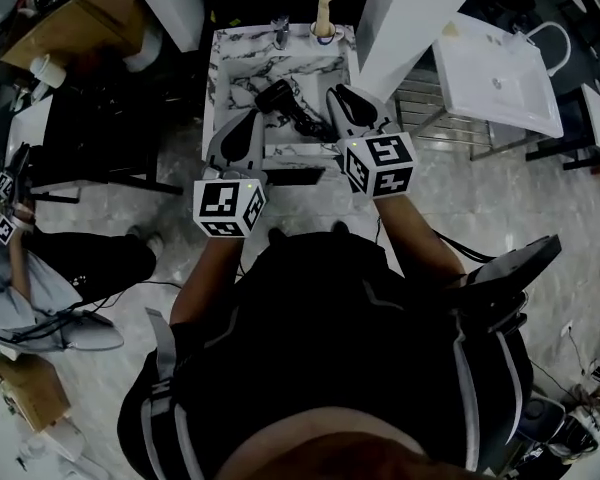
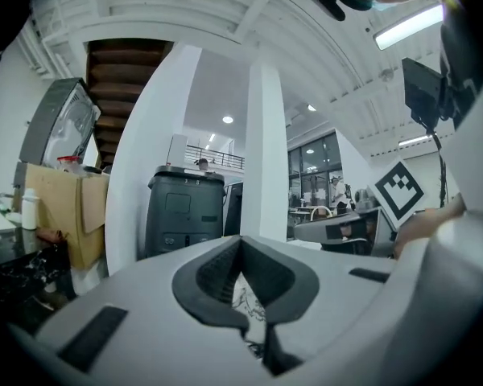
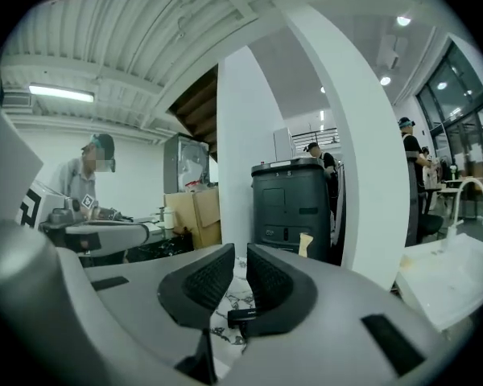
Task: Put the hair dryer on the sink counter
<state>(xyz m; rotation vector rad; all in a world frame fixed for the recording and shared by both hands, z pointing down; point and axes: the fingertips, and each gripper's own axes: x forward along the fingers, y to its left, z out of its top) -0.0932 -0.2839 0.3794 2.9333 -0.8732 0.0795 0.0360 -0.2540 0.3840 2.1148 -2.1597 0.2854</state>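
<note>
The person's dark top (image 1: 330, 328) fills the lower frame. The left tool (image 2: 241, 244) is clenched and empty. The right tool (image 3: 240, 252) is closing, still narrowly apart, beside the hair dryer (image 1: 278, 96) in the marble sink (image 1: 220, 68).

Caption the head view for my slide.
Black hair dryer lying inside the white marble-veined sink basin, seen from above.

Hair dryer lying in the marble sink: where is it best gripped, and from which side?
Probably the handle of the hair dryer, from above on the near right: it is the slim part slanting toward that side, while the bulky barrel lies farther into the sink.
</note>
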